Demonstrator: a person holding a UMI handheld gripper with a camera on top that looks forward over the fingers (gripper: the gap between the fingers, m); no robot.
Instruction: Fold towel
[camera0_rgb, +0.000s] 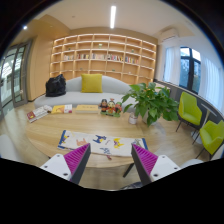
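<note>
A white towel (92, 141) with blue and yellow prints lies flat on a round wooden table (40, 138), just beyond my fingers. My gripper (112, 166) is open and empty, held above the table's near edge. Its two magenta pads (77, 159) stand wide apart with nothing between them. The towel's near edge lies a little ahead of the fingertips.
A potted green plant (152, 101) stands on the table to the right of the towel. Green chairs (189, 108) stand at the right. A white sofa (80, 96) with a yellow cushion and a black bag stands behind, before wooden bookshelves (104, 56).
</note>
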